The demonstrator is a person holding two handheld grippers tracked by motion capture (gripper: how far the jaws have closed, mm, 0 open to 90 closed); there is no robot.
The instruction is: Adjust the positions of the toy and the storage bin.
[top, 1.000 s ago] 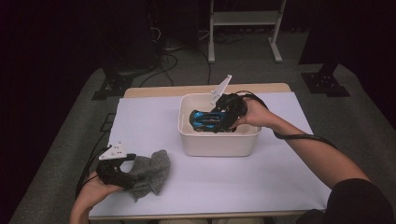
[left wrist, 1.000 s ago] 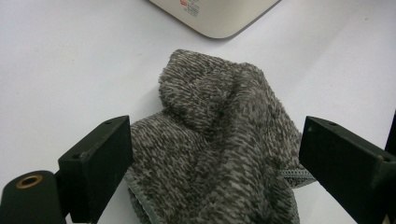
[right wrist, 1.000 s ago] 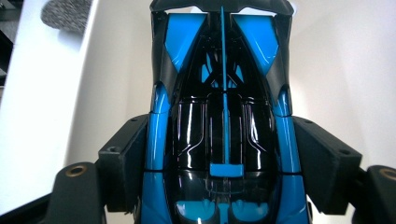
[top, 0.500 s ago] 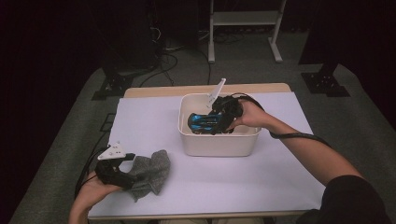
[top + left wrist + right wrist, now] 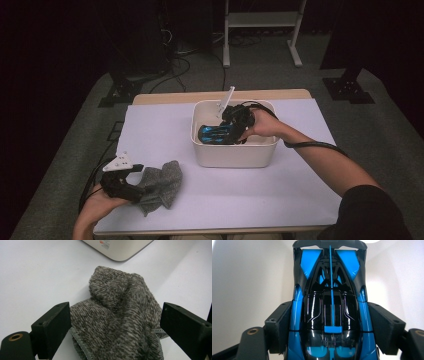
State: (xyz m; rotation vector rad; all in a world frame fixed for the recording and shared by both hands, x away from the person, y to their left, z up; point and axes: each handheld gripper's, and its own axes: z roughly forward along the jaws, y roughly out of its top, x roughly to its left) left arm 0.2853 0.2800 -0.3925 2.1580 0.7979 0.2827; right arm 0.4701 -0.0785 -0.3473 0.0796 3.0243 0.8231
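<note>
Tongs (image 5: 329, 325) on the right are clamping the rigid, glossy, slip-prone car (image 5: 329, 302) across its flanks inside the bin (image 5: 235, 155), while the left tongs (image 5: 112, 322) are gaping around the soft cloth (image 5: 120, 315) on the bench (image 5: 250, 200).

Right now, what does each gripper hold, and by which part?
The right gripper clamps the blue toy car across its sides at the cabin, inside the white bin. The left gripper straddles the grey cloth, jaws open, holding nothing.
</note>
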